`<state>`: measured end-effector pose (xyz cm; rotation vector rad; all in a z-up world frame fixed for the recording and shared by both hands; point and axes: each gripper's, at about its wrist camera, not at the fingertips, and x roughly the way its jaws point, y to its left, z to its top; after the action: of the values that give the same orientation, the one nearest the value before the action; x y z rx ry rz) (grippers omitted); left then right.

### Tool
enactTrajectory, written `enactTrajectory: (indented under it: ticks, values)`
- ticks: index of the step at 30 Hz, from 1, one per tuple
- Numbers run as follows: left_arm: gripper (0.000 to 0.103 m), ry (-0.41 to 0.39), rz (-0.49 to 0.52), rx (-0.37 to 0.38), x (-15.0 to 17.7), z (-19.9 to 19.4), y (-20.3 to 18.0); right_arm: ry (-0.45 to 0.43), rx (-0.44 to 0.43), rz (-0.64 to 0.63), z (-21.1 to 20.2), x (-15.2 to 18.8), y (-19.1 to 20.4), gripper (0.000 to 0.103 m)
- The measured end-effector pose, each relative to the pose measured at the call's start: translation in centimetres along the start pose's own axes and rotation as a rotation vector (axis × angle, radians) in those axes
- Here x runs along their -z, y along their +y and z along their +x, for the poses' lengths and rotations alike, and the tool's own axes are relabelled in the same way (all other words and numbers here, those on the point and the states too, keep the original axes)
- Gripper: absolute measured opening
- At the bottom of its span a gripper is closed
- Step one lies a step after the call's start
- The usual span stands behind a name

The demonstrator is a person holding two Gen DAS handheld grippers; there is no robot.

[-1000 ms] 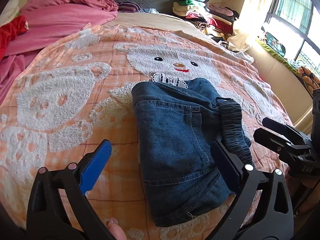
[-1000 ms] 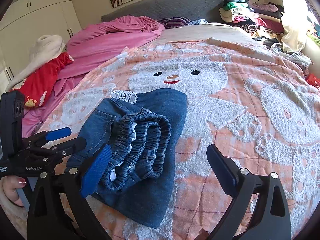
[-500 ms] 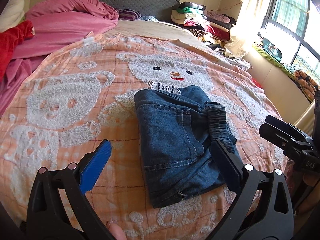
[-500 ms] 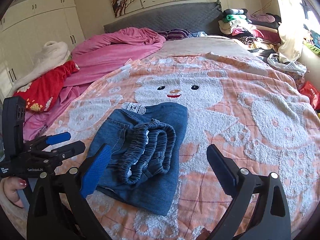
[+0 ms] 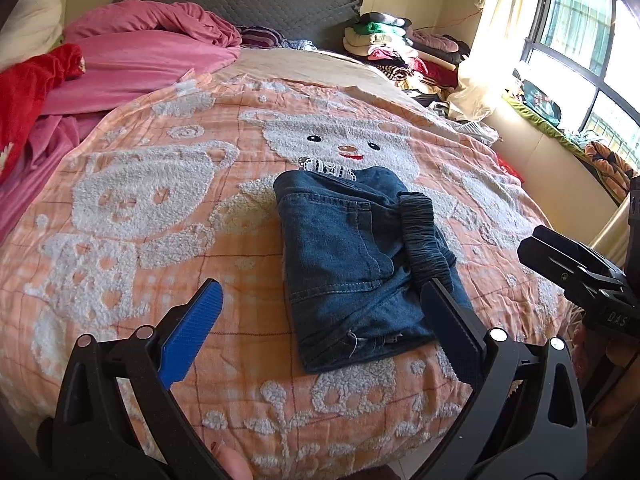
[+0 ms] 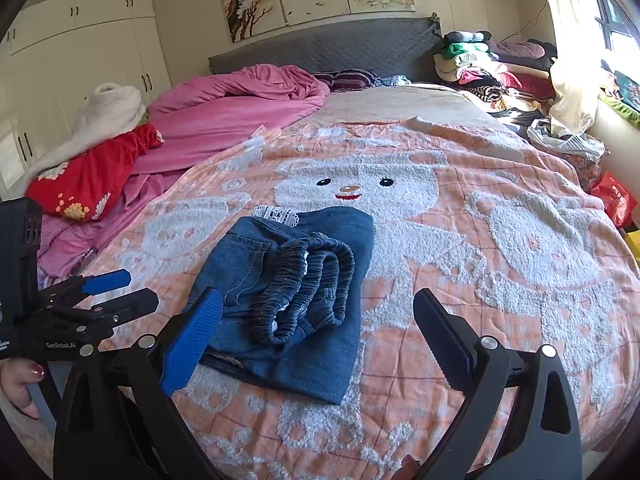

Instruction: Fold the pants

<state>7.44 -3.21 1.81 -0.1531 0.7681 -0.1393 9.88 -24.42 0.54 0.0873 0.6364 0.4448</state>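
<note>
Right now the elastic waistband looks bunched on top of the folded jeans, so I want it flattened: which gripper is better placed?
Right, probably. In the right wrist view the waistband lies just ahead of the open right gripper. The left gripper is open too, but the waistband sits on the jeans' far edge from it.

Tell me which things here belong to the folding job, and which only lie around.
Job: folded denim pants; left tool, open; right tool, open.

Lying about: pink duvet; red garment; clothes pile; bear blanket underneath.
</note>
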Motion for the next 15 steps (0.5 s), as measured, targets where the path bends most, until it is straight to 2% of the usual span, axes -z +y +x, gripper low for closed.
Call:
enactTrajectory:
  ticks: [2, 15]
  values:
    - [0.094, 0.0, 0.003, -0.003, 0.4, -0.2, -0.1, 0.002, 0.011, 0.0, -0.3, 0.5, 0.1, 0.099]
    - [0.094, 0.028, -0.009, -0.016, 3.0, -0.8, 0.0, 0.05, 0.049, -0.01, -0.9, 3.7, 0.9, 0.098]
